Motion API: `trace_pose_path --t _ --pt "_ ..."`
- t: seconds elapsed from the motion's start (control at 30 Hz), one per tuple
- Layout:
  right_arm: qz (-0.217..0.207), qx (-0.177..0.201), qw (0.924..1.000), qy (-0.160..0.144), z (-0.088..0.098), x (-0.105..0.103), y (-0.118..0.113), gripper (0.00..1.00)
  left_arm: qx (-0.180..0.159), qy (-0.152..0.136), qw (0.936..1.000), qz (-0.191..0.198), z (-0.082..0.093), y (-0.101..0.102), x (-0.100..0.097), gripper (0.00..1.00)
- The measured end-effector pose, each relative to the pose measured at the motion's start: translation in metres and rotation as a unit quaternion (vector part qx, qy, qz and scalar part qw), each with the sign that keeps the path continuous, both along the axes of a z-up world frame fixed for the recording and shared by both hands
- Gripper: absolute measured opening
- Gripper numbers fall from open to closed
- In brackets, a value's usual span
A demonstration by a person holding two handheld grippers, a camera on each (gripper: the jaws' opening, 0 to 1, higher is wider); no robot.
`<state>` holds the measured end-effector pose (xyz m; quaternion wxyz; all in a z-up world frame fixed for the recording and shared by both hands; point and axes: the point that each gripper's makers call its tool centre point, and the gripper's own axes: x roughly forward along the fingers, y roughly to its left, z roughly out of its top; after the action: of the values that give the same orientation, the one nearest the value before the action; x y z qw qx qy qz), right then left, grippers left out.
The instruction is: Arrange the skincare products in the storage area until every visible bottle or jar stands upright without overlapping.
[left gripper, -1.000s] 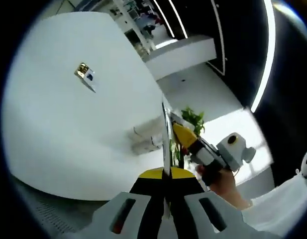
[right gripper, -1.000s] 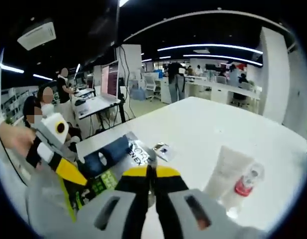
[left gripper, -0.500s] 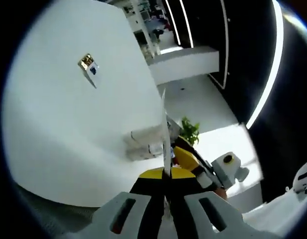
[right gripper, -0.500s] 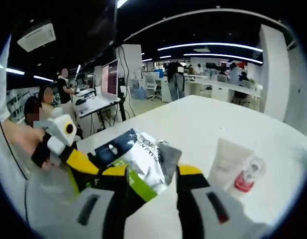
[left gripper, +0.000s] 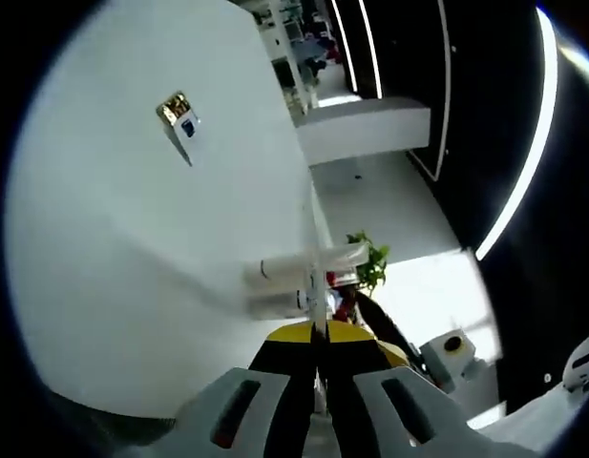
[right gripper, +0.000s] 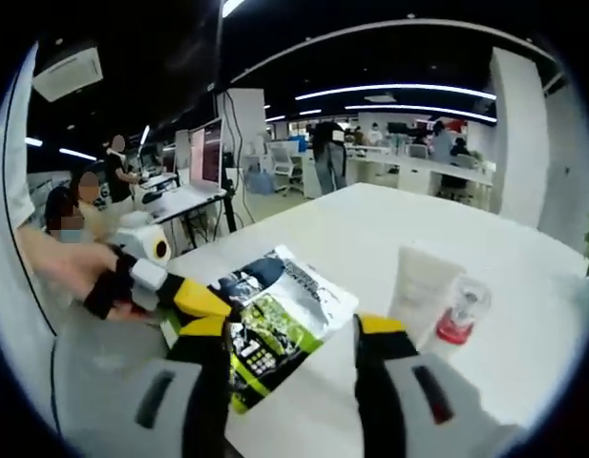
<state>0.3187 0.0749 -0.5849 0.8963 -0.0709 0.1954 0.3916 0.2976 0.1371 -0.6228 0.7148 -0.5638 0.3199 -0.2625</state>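
Note:
My left gripper [left gripper: 318, 330] is shut on a flat sachet [left gripper: 313, 229], seen edge-on as a thin line rising between its jaws. In the right gripper view the same sachet [right gripper: 275, 315] shows its green and black printed face, with the left gripper [right gripper: 200, 301] pinching its left edge. My right gripper [right gripper: 294, 332] stands open around the sachet's near end, jaws apart and not touching it. A white tube [right gripper: 418, 281] and a small clear bottle with a red cap [right gripper: 456, 315] lie side by side on the white table [right gripper: 370, 229]. Both also show as tube [left gripper: 304, 267] and bottle [left gripper: 275, 305].
A small packet [left gripper: 179, 116] lies farther out on the table [left gripper: 132, 239]. A green plant [left gripper: 372, 262] stands past the table's edge. A person's hand [right gripper: 55, 272] holds the left gripper. Desks, a monitor [right gripper: 206, 153] and people fill the office behind.
My right gripper, shut a second ago, has opened wide. The sachet stays in the left gripper and now shows its printed face. The left view has shifted toward the tube and bottle.

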Motion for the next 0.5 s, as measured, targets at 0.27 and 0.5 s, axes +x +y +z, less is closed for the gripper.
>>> trace_pose_path --t 0.27,0.5 --pt "-0.045 -0.002 0.9990 -0.001 -0.001 0.000 -0.026 0.71 0.010 0.012 0.9999 -0.004 -0.014 -0.004 0.003 0.00" --pt "-0.079 -0.006 0.9969 0.005 -0.008 0.000 -0.048 0.79 0.023 0.023 0.9994 -0.008 -0.027 -0.007 0.009 0.00"
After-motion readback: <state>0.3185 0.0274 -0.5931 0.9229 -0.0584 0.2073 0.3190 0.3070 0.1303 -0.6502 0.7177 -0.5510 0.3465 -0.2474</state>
